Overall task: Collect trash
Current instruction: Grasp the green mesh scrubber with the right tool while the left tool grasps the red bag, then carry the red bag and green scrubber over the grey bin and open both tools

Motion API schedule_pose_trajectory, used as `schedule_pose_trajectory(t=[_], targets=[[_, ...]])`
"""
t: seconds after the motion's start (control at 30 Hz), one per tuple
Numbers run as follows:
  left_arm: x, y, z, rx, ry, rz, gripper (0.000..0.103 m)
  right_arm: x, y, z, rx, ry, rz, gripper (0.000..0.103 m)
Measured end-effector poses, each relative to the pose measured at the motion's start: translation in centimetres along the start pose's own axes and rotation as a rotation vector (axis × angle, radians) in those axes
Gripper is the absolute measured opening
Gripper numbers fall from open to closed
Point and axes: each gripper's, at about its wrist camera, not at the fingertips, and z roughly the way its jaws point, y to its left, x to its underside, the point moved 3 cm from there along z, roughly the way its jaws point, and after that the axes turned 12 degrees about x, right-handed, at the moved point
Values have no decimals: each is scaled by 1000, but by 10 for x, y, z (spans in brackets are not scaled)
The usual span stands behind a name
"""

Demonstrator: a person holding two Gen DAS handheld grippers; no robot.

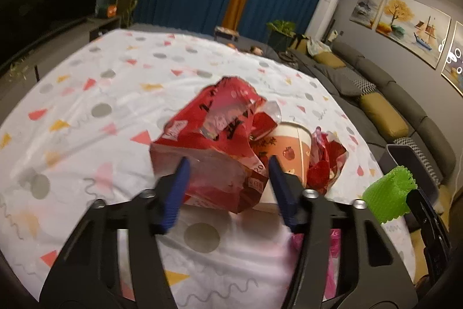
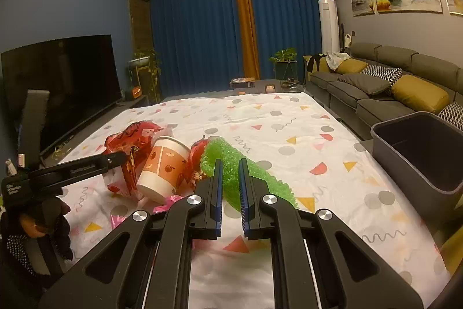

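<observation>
Green foam netting was what my right gripper had, the jaws drawn narrow and pinched on its near end, so that the mesh sleeve hung out ahead of my blue pads over the patterned cloth; from the other wrist it showed as a frilled green tube at the edge of the view. That piece I judged as good as collected, though it was not yet in the grey bin, which stood at my right, off the edge of the cloth and near the sofa, and which looked bare inside as far as I could see into it. My left gripper was at about half width around the red snack bag, one pad at each side of its crumpled lower end (whether the pads were already pressing on the foil or merely flanking it I could not tell through the blur). Beside that bag lay the paper cup on its side, its rim toward the far side of the table in the left view, with another red wrapper just beyond it and a scrap of pink film near its base. So by my reckoning little was done: one item in hand, one being taken, and the cup, the second wrapper and the pink scrap left on the cloth, with every drop into the bin still ahead.
</observation>
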Motion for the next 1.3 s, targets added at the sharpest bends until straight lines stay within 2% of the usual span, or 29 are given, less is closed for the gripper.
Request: schedule_pose_trajectory(t=[0.03, 0.1, 0.2, 0.37, 0.7, 1.0, 1.3], targets=[[0, 0, 1, 5, 6, -3, 38, 0, -1, 0, -1, 0, 0, 11], [2, 2, 4, 19, 18, -5, 18, 1, -2, 0, -2, 4, 3, 11], [3, 3, 2, 18, 6, 3, 6, 2, -4, -2, -2, 7, 3, 11], [2, 7, -15, 4, -47, 0, 3, 1, -7, -6, 3, 0, 3, 11], [3, 7, -82, 4, -187, -21, 3, -6, -13, -22, 7, -28, 18, 11], [9, 3, -115, 6, -229, -17, 3, -12, -24, -42, 8, -59, 39, 11], [14, -21, -122, 36, -232, 34, 3, -16, -35, -53, 4, -82, 60, 11]])
